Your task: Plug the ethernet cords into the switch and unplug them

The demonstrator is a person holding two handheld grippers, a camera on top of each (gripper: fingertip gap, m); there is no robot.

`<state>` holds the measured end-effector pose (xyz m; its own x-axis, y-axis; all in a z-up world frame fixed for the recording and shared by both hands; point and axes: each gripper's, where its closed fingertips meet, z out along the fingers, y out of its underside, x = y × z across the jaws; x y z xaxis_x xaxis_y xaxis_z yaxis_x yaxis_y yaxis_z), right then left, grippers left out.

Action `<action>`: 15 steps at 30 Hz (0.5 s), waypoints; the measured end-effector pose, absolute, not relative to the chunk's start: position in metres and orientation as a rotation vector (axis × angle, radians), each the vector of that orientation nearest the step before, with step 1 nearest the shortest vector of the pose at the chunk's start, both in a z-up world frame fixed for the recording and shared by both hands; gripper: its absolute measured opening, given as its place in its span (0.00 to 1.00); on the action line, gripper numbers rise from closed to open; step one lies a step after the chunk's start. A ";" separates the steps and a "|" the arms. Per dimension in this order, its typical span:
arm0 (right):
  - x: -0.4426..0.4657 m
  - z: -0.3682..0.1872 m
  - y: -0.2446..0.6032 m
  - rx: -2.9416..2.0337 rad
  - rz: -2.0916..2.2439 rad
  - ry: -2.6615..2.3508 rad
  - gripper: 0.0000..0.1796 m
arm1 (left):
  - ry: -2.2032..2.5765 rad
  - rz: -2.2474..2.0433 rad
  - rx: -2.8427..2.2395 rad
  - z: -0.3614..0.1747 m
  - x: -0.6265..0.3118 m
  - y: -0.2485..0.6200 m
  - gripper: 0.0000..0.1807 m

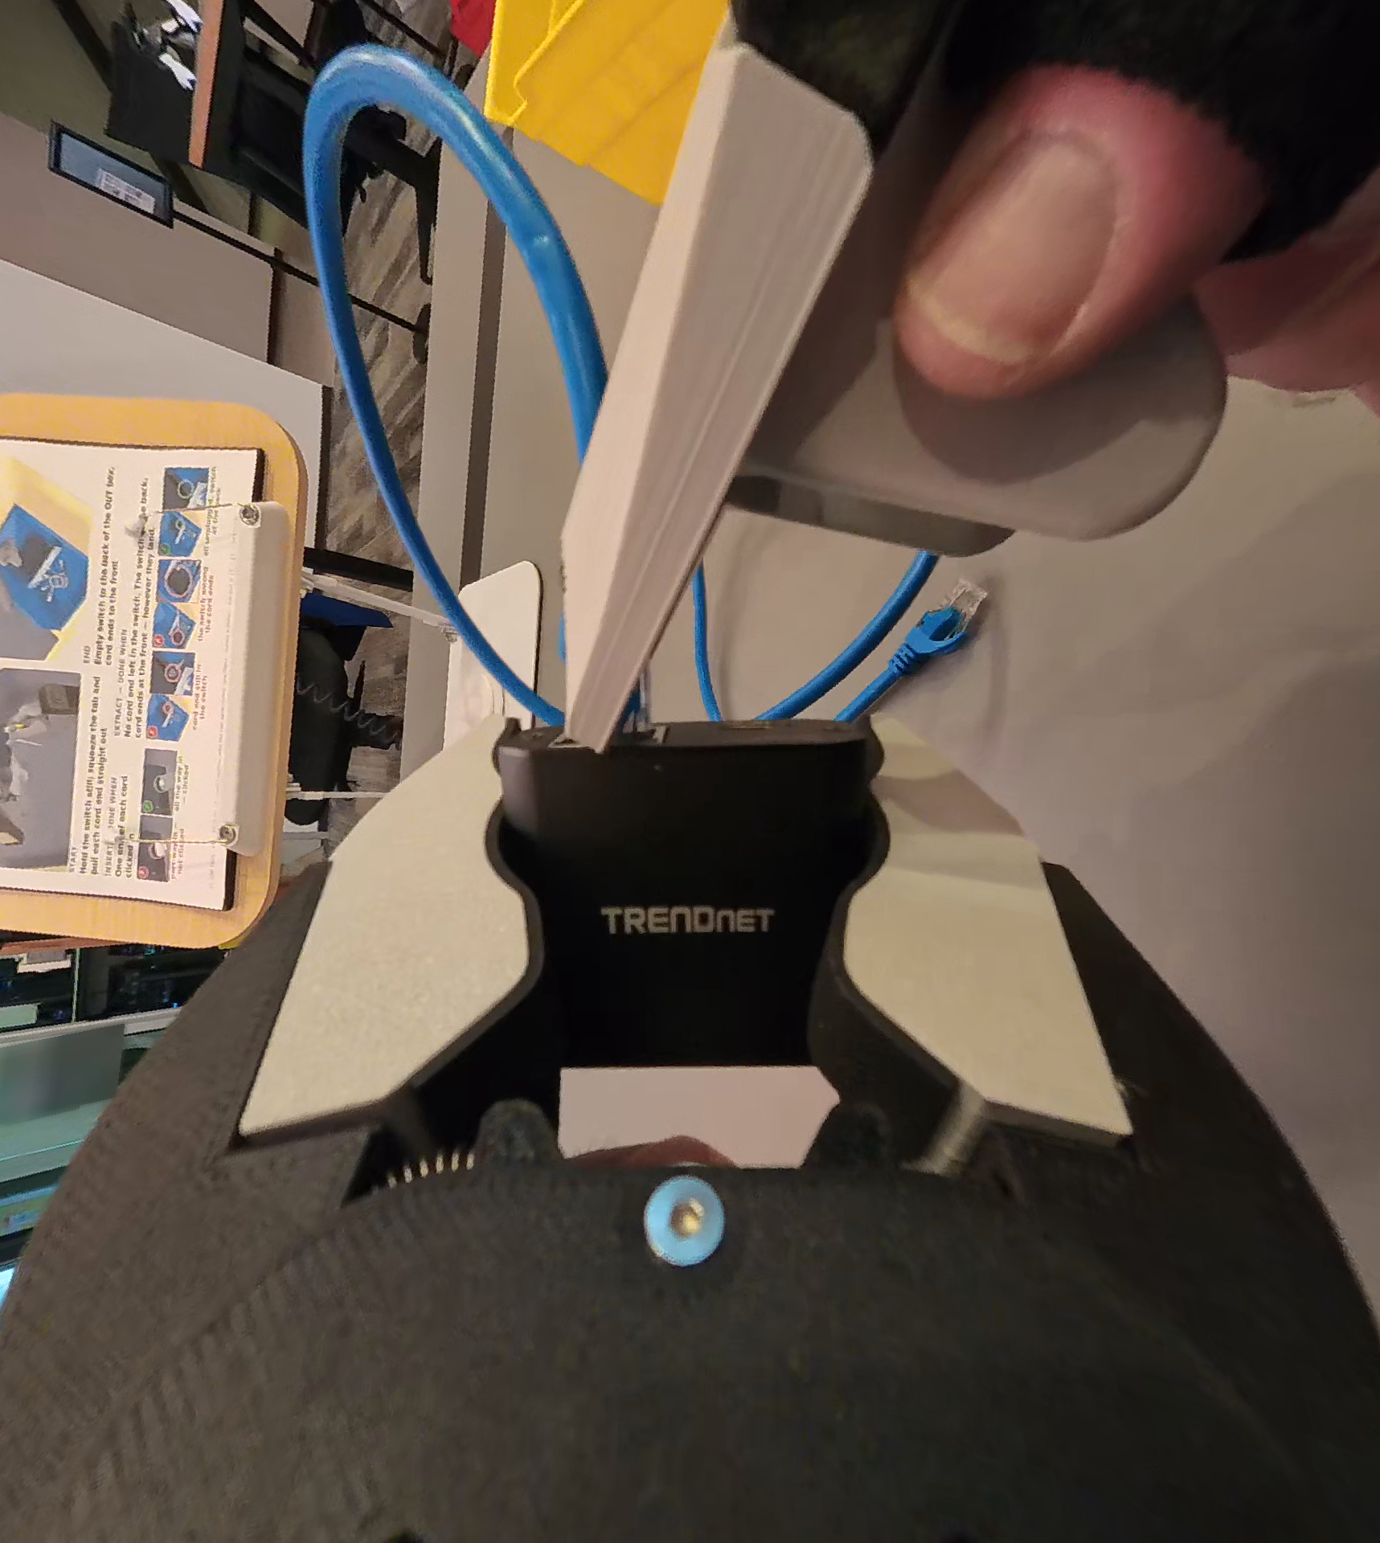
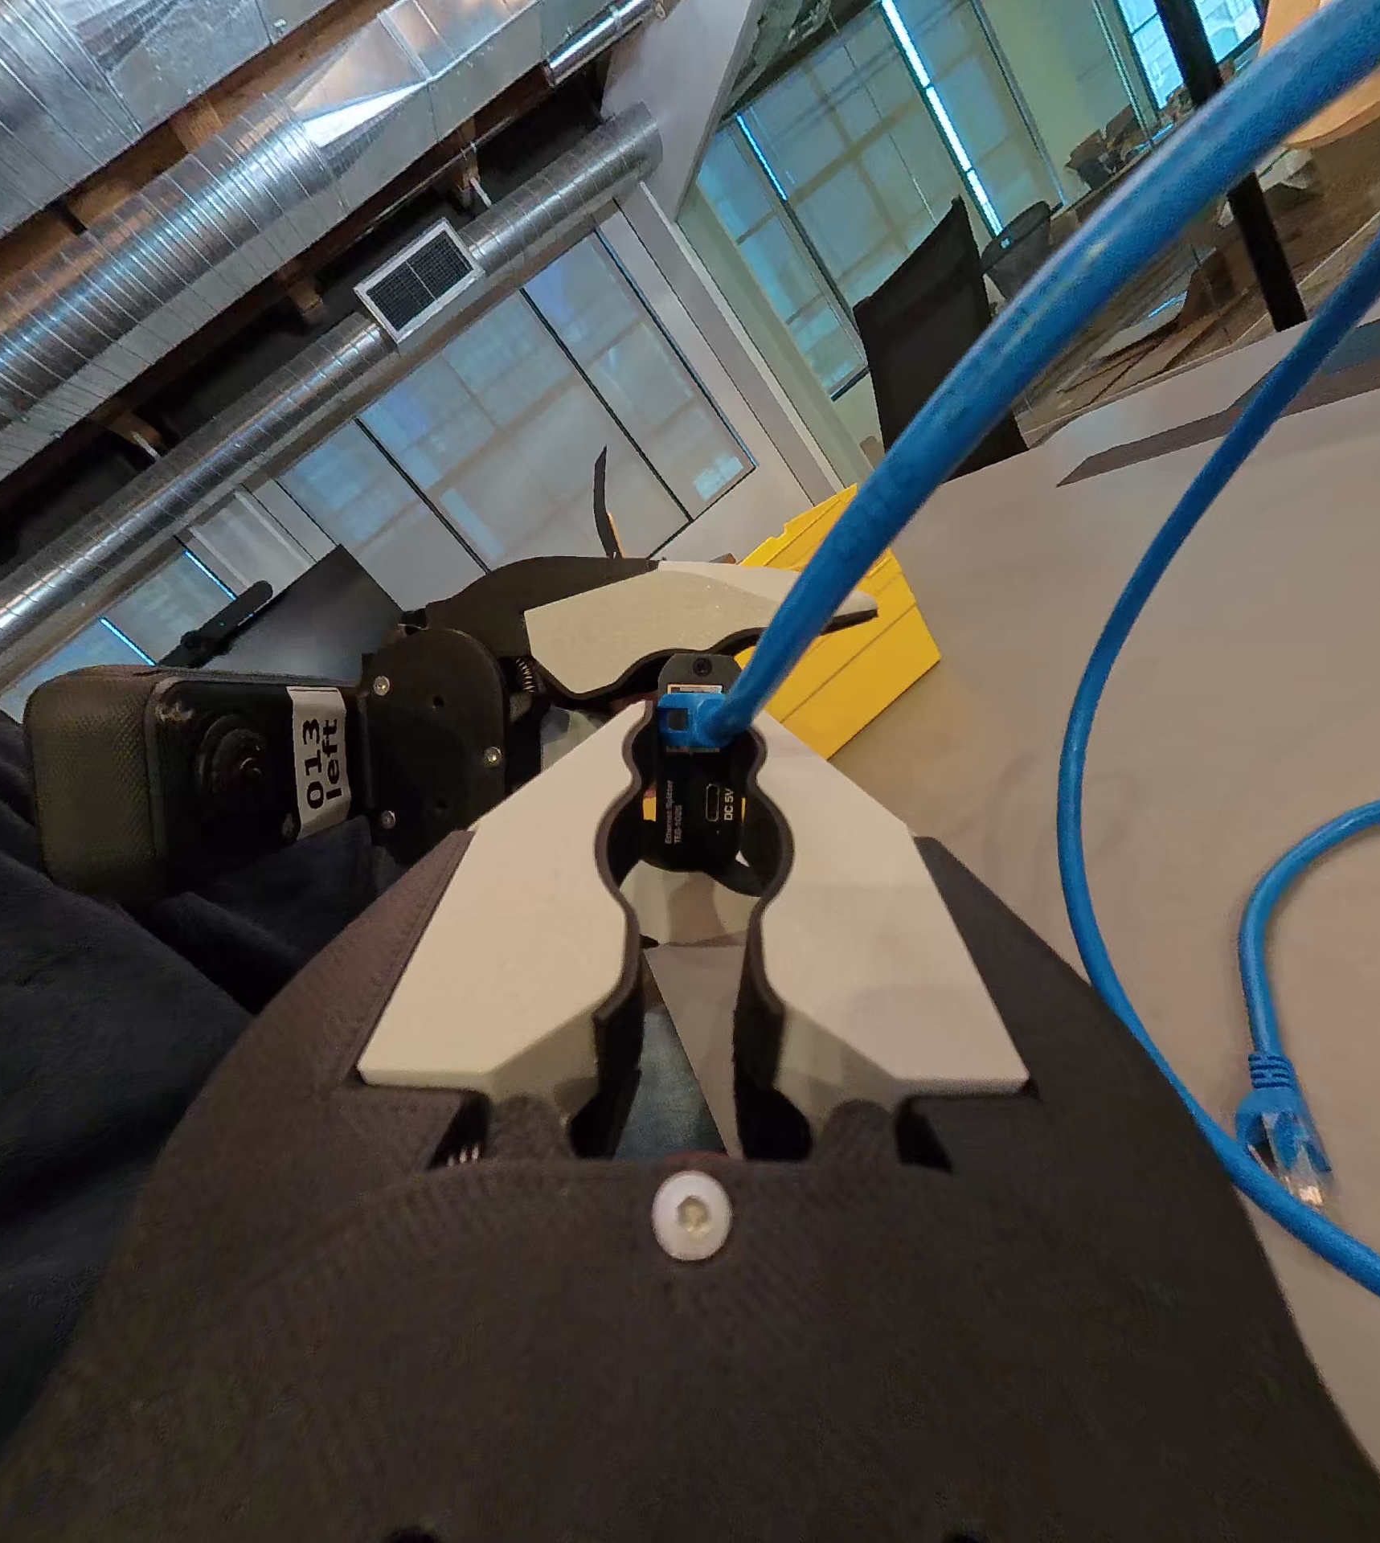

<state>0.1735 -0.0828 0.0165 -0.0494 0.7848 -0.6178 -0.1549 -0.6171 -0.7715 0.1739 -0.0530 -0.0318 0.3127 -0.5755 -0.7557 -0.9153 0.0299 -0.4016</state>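
Note:
My left gripper (image 1: 686, 751) is shut on the small black switch (image 1: 686, 843) and holds it by its two sides, port face pointing away. My right gripper (image 2: 693, 726) is closed at its tips on a blue ethernet plug (image 2: 686, 722) that sits in a port of the switch (image 2: 703, 801). In the left wrist view one right finger (image 1: 669, 434) comes down from the upper right to the port face. The blue cord (image 2: 962, 392) arcs up from the plug. A loose blue plug (image 2: 1283, 1144) lies on the table; it also shows in the left wrist view (image 1: 941, 622).
The grey table (image 2: 1170, 668) carries loops of blue cord (image 1: 352, 250). A yellow bin (image 2: 853, 660) stands behind the switch. An instruction sheet on a wooden stand (image 1: 85, 660) is at the left. A person's thumb (image 1: 1029, 234) rests on the right gripper. My hands' fingertips stand some 5 centimeters from each other.

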 end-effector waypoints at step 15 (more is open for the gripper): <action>0.213 0.022 -0.086 -1.535 1.221 -1.066 0.11 | 1.378 0.260 -1.812 -0.035 0.166 -0.057 0.41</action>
